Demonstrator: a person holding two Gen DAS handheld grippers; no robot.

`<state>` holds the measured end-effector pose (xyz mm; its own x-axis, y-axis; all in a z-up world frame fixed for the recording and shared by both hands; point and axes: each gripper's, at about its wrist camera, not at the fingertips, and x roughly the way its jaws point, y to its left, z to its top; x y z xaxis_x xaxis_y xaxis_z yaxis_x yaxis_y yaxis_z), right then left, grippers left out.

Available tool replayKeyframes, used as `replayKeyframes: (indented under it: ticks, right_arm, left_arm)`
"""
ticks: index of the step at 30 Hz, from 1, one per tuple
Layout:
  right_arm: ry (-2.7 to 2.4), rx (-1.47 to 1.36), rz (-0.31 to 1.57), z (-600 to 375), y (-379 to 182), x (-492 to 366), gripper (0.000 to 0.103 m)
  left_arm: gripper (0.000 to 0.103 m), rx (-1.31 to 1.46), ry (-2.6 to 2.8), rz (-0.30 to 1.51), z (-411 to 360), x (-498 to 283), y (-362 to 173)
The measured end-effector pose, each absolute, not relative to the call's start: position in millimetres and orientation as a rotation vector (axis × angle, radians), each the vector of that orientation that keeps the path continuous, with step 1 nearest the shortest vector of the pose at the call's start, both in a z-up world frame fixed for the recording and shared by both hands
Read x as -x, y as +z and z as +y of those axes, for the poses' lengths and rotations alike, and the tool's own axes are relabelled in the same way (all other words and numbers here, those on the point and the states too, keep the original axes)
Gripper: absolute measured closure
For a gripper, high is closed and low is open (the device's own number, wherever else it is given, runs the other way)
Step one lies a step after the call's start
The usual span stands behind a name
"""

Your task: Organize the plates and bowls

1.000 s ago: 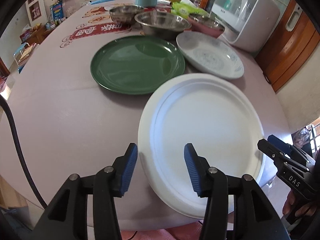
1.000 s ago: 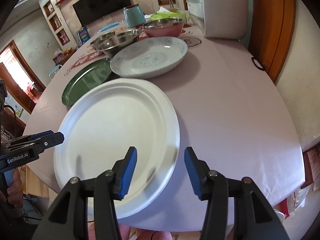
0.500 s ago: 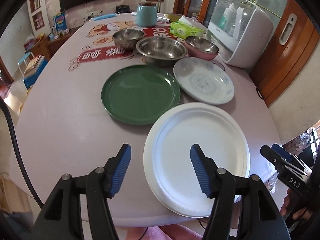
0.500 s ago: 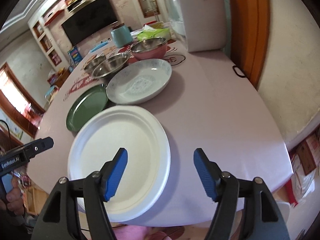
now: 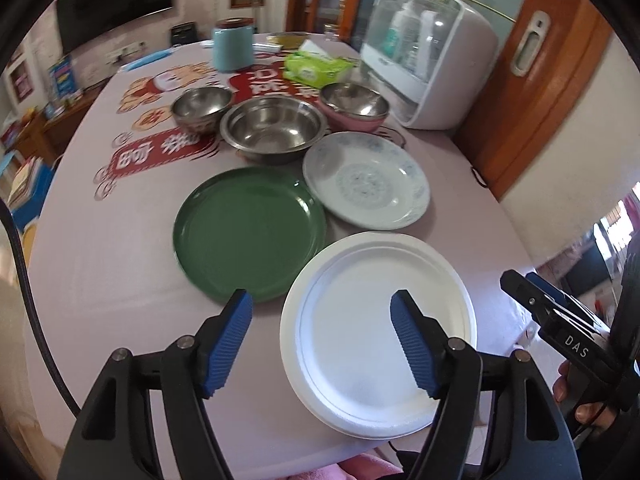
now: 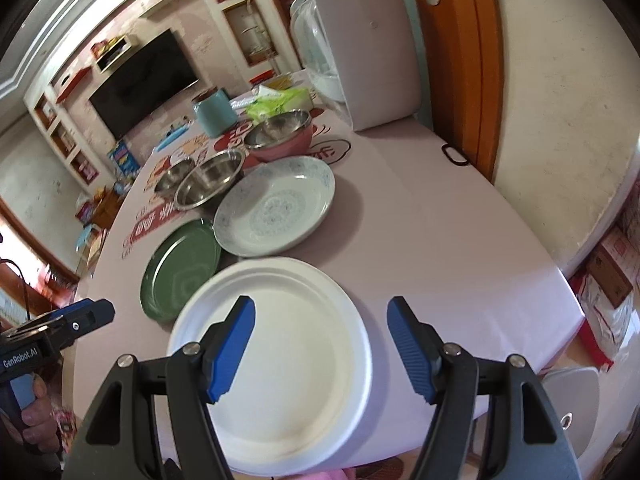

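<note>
A white plate lies at the table's near edge. Behind it are a green plate and a blue-patterned plate. Further back stand a small steel bowl, a large steel bowl and a pink bowl with a steel liner. My left gripper is open and empty, above the near edge. My right gripper is open and empty above the white plate.
A white dish steriliser stands at the back right by an orange door. A blue canister and a green tissue pack sit at the far end. The table drops off right.
Both grippers have pulled back and up from the white plate and opened wider. The plates and bowls have not moved.
</note>
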<state>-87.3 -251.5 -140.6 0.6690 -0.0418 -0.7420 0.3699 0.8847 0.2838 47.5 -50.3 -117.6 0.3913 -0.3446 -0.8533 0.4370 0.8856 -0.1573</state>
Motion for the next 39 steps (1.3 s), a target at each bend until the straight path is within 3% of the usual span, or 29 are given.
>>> replayKeyframes:
  ticks: [18,39]
  right_arm:
    - [-0.303,-0.473,0.752,-234.3,-104.5,86.9,0.034]
    - [0.019,-0.359,0.806,-296.9,-93.4,18.5,0.034]
  left_arm:
    - [0.027,-0.162,-0.690,1.069,-67.1,-71.1,-84.7]
    - [0.027,-0.018,-0.415,1.097,-92.2,-69.2,-85.5]
